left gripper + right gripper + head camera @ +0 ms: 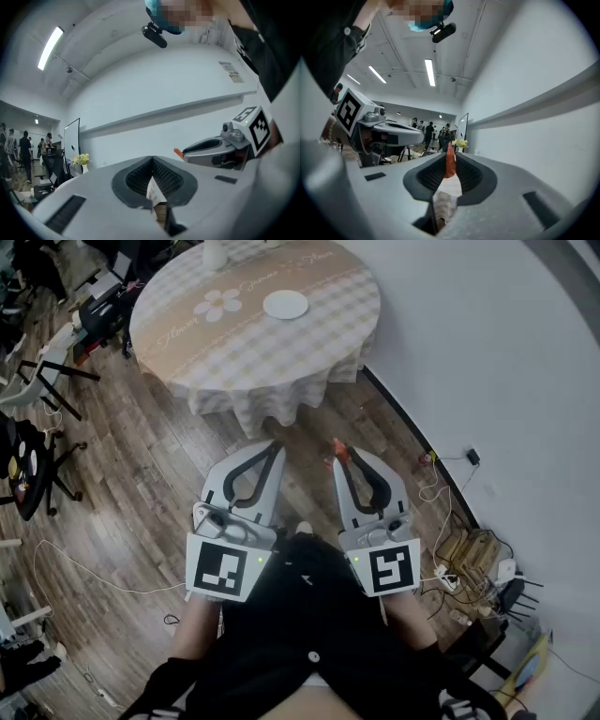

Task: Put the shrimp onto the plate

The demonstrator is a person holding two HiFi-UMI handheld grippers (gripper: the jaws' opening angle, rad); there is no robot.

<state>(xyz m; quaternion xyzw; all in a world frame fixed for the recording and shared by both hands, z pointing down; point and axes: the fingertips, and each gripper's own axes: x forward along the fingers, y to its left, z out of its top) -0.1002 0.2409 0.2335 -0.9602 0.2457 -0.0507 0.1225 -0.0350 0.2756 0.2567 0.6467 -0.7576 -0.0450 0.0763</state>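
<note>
R tool [343, 459]: jaws closed on the small orange shrimp [450, 161], pinched at the tips. In the right gripper view its long axis runs along the jaw seam, w/ one end protruding past the tips.

L tool [274, 446]: jaws together, nothing between them.

Both tools sit low, close to the body, over the dark wood floor [141, 484], w/ tips pointing at the round bench w/ beige check cloth [323, 338].

The small round white plate [285, 304] lies on the bench, well ahead of the shrimp and slightly left of the R tool's line. Est. next move: carry fwd w/ the R tool.
</note>
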